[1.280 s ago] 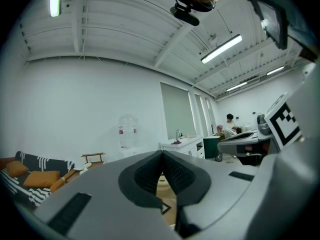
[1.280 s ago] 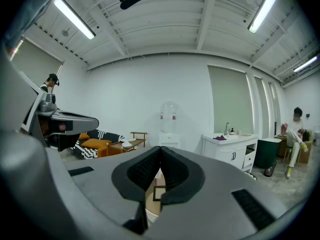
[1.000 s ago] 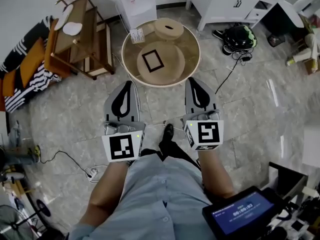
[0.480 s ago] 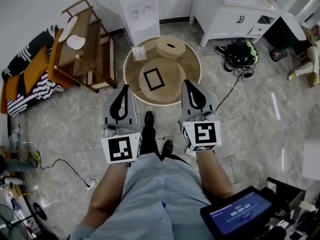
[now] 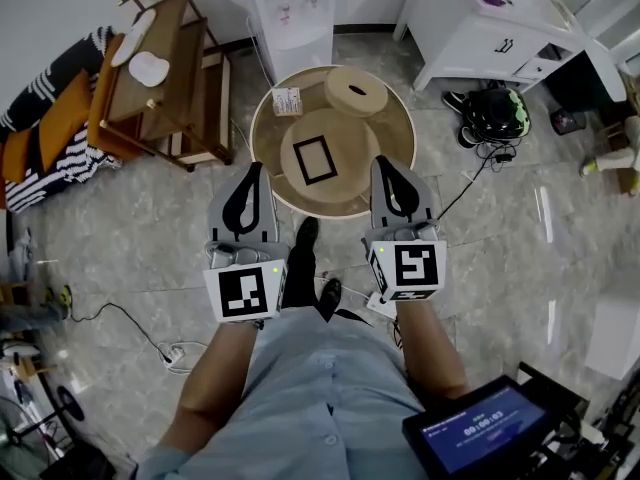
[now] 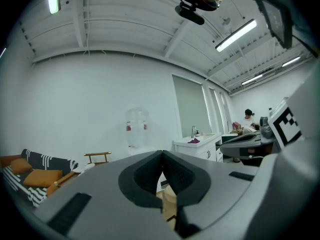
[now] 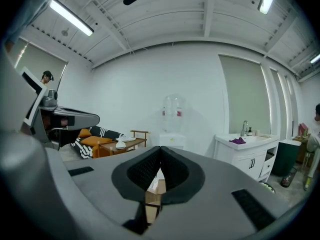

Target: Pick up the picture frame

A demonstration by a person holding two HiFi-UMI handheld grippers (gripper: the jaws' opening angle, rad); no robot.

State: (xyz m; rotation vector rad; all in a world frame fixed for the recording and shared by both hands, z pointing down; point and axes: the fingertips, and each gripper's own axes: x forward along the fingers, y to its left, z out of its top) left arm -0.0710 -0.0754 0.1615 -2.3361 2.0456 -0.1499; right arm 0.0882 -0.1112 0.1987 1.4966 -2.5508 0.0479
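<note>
Picture frame point(image 5: 313, 159), dark-edged and rectangular, lies flat on a tan disc on the round table point(image 5: 263, 163). From the head view it sits between the tips of the two grippers, nearer neither one, and touches neither. The left gripper point(image 5: 256, 167) is held out over the near left edge of the table, its jaws pressed together with nothing between them; its own view point(image 6: 162, 153) confirms the pads meet at the tip. The right gripper point(image 5: 386, 161) is held level with it over the near right edge, also closed and empty, as its own view point(image 7: 160, 148) shows.

Beyond the frame, farther from both grippers, a round wooden block with a slot point(image 5: 356, 91) lies on the table, and a small printed card point(image 5: 287, 101) lies ahead of the left gripper. Past the table stands a white water dispenser point(image 5: 295, 8). A wooden rack point(image 5: 165, 73) stands left of the left gripper, and a white cabinet point(image 5: 490, 18) stands ahead and right of the right gripper. The person's dark shoes point(image 5: 304, 253) show between the gripper bodies.
</note>
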